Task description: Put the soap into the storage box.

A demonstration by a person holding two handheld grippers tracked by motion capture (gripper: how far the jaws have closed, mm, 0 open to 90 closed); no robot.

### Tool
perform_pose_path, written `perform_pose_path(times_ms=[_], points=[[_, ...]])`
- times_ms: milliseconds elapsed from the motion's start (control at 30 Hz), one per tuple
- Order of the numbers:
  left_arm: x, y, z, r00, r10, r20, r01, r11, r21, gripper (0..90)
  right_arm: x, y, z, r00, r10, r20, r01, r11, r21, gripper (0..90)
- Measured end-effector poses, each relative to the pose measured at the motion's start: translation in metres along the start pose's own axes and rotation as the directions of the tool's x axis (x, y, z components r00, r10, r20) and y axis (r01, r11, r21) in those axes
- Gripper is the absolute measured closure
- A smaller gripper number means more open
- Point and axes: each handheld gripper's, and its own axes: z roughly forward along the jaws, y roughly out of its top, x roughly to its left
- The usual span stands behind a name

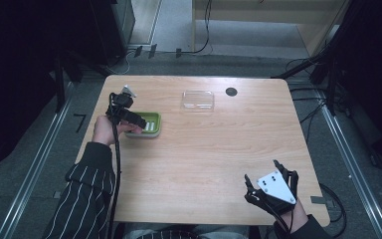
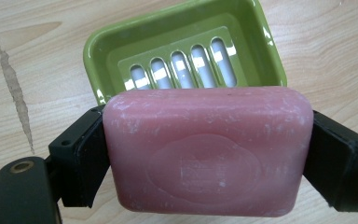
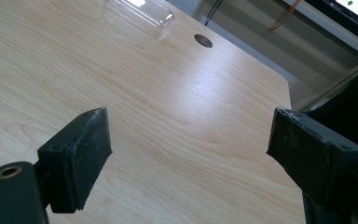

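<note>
The wooden worktop (image 1: 204, 149) is the biggest thing here, pale grain w/ a dark round cable hole (image 1: 231, 91) near its far edge. Just left of that hole lies a clear plastic lid (image 1: 198, 99), flat on the wood and well apart from everything else; the right gripper view catches it too, at the far end of the worktop.

The person's left arm, in a striped sleeve (image 1: 84, 194), comes in from the near left corner. The left gripper (image 1: 140, 122) hangs over the near-left edge of the green soap dish (image 1: 154, 119), which sits toward the left side of the worktop. In the left gripper view the dish shows a slotted insert w/ five openings, nothing lying in it.

The right gripper (image 1: 261, 173) is at the near right corner, grey three-cornered plate on top, jaws spread wide w/ nothing between them (bare wood in the gap in the right gripper view).

The pink soap bar (image 2: 207, 151) is clamped by its two short ends between the left jaws, broad face toward the camera, held just above the dish's near rim; can't tell whether it touches the rim.
</note>
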Motion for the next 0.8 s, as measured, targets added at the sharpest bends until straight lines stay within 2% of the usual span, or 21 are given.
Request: perform_pose_path(times_ms=[500,800], points=[[0.002,0.007,0.007,0.9993,-0.037,0.000,0.037,0.9992,-0.017,12.8,-0.001,-0.002,-0.002,0.9999,0.004,0.010,-0.004,1.000,0.005,13.1],[-0.001,0.015,0.013,0.9994,-0.034,-0.006,0.034,0.9993,-0.019,12.8,-0.003,-0.005,-0.005,0.9996,0.014,0.023,-0.014,1.000,0.013,13.1]])
